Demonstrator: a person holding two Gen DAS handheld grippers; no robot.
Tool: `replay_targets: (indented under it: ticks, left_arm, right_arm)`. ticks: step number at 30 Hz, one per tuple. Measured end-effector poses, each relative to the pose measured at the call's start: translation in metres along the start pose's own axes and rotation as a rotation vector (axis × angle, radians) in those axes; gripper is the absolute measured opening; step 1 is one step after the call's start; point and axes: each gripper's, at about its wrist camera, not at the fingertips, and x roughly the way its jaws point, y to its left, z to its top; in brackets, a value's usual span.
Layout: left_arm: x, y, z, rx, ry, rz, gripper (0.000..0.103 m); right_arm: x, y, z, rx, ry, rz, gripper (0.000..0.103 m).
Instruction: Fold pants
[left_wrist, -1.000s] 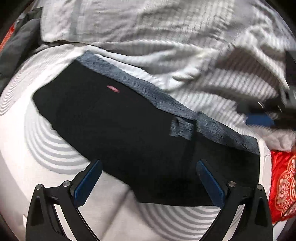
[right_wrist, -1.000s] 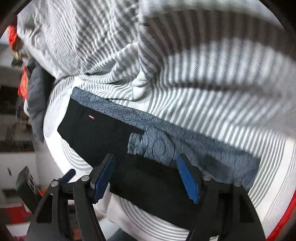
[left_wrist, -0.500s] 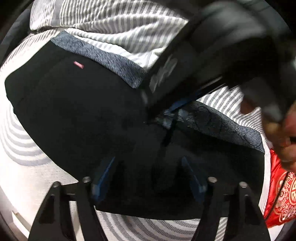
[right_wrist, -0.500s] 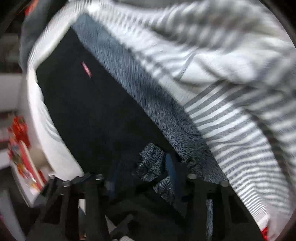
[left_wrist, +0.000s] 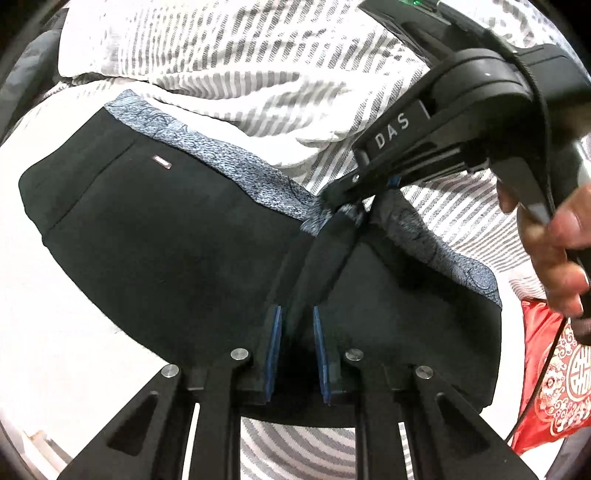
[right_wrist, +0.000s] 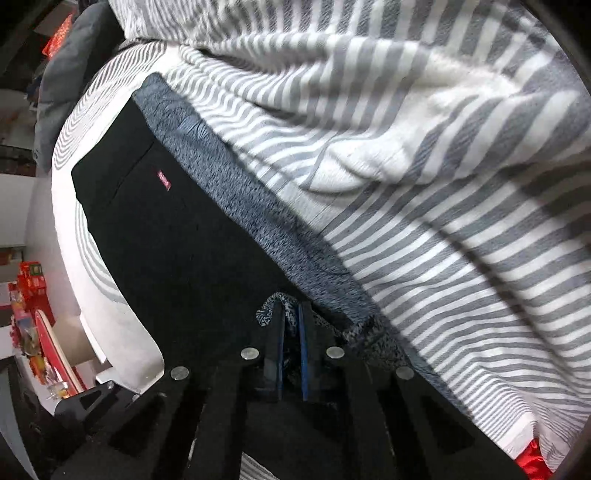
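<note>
Black pants (left_wrist: 166, 240) with a grey patterned inner edge (left_wrist: 236, 166) and a small red label (left_wrist: 162, 161) lie folded on a striped bed. My left gripper (left_wrist: 297, 314) is shut on a pinched ridge of the black fabric near the front edge. My right gripper (left_wrist: 351, 199) comes in from the upper right and pinches the grey edge at the far side of the same ridge. In the right wrist view the right gripper (right_wrist: 291, 314) is shut on the grey patterned fabric (right_wrist: 273, 306), with the pants (right_wrist: 177, 251) stretching away to the left.
A rumpled grey-and-white striped quilt (left_wrist: 229, 59) lies just behind the pants; it also shows in the right wrist view (right_wrist: 424, 155). A red embroidered cloth (left_wrist: 554, 376) sits at the right. A dark garment (right_wrist: 70, 74) lies at the far left. The bed edge (right_wrist: 122, 332) drops off to cluttered shelves.
Both grippers went from wide open above the pants to shut on the fabric. The right gripper moved in over the grey edge, and the cloth between the two has risen into a ridge.
</note>
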Motion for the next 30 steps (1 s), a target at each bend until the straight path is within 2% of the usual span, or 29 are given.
replay_targets:
  ticks: [6,8,9,11,12,13,15,18,22,26,27,29,30]
  left_arm:
    - [0.02,0.013,-0.013,-0.003,0.043,0.027,0.019]
    - [0.021,0.019,-0.016,-0.006,0.056,0.037,0.02]
    - [0.019,0.023,-0.017,-0.016,0.055,0.048,0.02]
    - [0.014,0.029,-0.017,-0.022,0.06,0.057,0.02]
    - [0.013,0.032,-0.016,-0.021,0.066,0.065,0.02]
    - [0.011,0.036,-0.015,-0.02,0.072,0.073,0.02]
    - [0.008,0.044,-0.013,-0.019,0.072,0.092,0.02]
    - [0.007,0.057,-0.011,-0.025,0.082,0.118,0.02]
    - [0.01,0.067,-0.014,-0.019,0.096,0.151,0.02]
    - [0.008,0.073,-0.021,-0.005,0.108,0.163,0.02]
    - [0.008,0.074,-0.022,-0.005,0.11,0.166,0.02]
    - [0.008,0.078,-0.024,-0.003,0.113,0.171,0.02]
    - [0.008,0.08,-0.025,-0.007,0.113,0.174,0.02]
  right_arm:
    - [0.036,-0.008,0.004,0.001,0.031,-0.057,0.007]
    - [0.053,-0.009,0.003,0.013,0.037,-0.051,0.011]
    - [0.051,-0.01,0.003,0.026,0.02,-0.044,0.016]
    - [0.033,-0.013,-0.002,0.062,-0.026,0.018,0.037]
    - [0.02,-0.013,-0.007,0.062,-0.061,0.031,0.058]
    - [0.005,-0.01,-0.013,0.046,-0.1,0.025,0.066]
    - [-0.022,-0.003,-0.036,0.003,-0.164,-0.011,0.066]
    - [-0.032,0.007,-0.073,-0.026,-0.205,-0.049,0.066]
    - [-0.013,0.02,-0.101,-0.073,-0.215,-0.124,0.06]
    - [0.023,0.028,-0.111,-0.099,-0.198,-0.226,0.051]
    - [0.027,0.026,-0.112,-0.084,-0.201,-0.233,0.047]
    - [0.025,0.02,-0.112,-0.036,-0.219,-0.191,0.037]
    - [0.021,0.02,-0.111,-0.025,-0.222,-0.16,0.014]
